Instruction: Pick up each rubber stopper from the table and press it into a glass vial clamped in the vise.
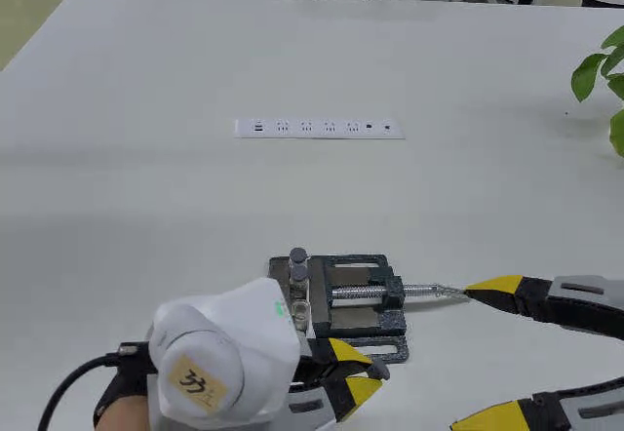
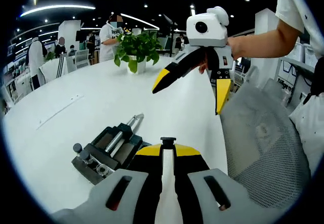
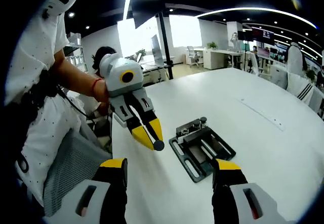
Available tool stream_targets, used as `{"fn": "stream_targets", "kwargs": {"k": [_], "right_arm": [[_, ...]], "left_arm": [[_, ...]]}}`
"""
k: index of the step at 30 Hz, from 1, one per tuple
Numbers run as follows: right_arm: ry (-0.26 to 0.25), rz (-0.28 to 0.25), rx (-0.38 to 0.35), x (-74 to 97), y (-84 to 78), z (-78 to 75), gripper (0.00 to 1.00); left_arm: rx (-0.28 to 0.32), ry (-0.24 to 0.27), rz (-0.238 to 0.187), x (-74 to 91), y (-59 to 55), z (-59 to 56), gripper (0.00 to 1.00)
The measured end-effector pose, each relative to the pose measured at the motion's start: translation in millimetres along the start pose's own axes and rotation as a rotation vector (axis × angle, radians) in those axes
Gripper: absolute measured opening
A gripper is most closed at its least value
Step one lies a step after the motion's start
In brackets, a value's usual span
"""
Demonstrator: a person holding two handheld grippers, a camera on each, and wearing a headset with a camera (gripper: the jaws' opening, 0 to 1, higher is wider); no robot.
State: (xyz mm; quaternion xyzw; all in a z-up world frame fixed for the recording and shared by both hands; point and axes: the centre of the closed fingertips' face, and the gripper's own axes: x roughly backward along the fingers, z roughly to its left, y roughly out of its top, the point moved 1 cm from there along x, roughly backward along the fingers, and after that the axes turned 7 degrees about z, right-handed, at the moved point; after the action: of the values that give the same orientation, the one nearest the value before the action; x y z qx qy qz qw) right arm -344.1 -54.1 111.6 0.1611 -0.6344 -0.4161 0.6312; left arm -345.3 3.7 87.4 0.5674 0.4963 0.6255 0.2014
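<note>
A black vise point(image 1: 356, 299) stands near the table's front edge, and it also lies ahead in the left gripper view point(image 2: 114, 145) and the right gripper view point(image 3: 202, 145). Glass vials point(image 1: 298, 285) stand in a row in its left end, and the far two carry grey stoppers point(image 1: 298, 254). My left gripper point(image 1: 369, 376) hovers just in front of the vise. It is shut on a dark rubber stopper point(image 3: 158, 145), which also peeks past its tips point(image 2: 168, 141). To the right of the vise my right gripper point(image 1: 463, 358) is open, jaws wide apart point(image 3: 169, 165).
A white power strip point(image 1: 319, 128) lies across the middle of the table. A green potted plant point(image 1: 604, 70) stands at the right edge. A mesh chair point(image 2: 263, 138) sits beside the table. People stand in the room behind.
</note>
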Motion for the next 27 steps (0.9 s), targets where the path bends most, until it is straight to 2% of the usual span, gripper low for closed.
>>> {"fn": "stream_targets", "kwargs": {"k": [2, 3, 5, 8, 10, 14, 16, 27], "right_arm": [[0.018, -0.007, -0.002, 0.0, 10.2, 3.4, 0.61], [0.037, -0.007, -0.016, -0.4, 16.0, 6.2, 0.59], [0.059, -0.017, -0.022, -1.3, 26.3, 10.3, 0.54], [0.095, -0.034, -0.021, -2.7, 36.2, 16.2, 0.45], [0.123, -0.036, -0.023, -4.1, 42.4, 21.3, 0.40], [0.187, -0.028, -0.021, -4.7, 46.3, 28.9, 0.25], [0.202, -0.021, -0.020, -5.7, 50.4, 32.2, 0.20], [0.253, 0.027, 0.033, -14.1, 58.3, 49.4, 0.11]], "left_arm": [[-0.001, 0.002, -0.028, 7.6, 4.6, 1.8, 0.04], [0.002, 0.002, -0.048, 10.7, 11.7, -0.7, 0.04], [0.000, 0.002, -0.072, 15.7, 17.6, -1.9, 0.04], [-0.009, 0.002, -0.095, 25.3, 30.9, -7.7, 0.03], [-0.010, 0.001, -0.115, 29.4, 35.2, -10.0, 0.03], [-0.025, 0.001, -0.125, 34.1, 37.6, -12.9, 0.03], [-0.035, -0.003, -0.126, 35.9, 37.8, -14.4, 0.03], [-0.050, -0.021, -0.156, 42.7, 44.7, -21.1, 0.03]]}}
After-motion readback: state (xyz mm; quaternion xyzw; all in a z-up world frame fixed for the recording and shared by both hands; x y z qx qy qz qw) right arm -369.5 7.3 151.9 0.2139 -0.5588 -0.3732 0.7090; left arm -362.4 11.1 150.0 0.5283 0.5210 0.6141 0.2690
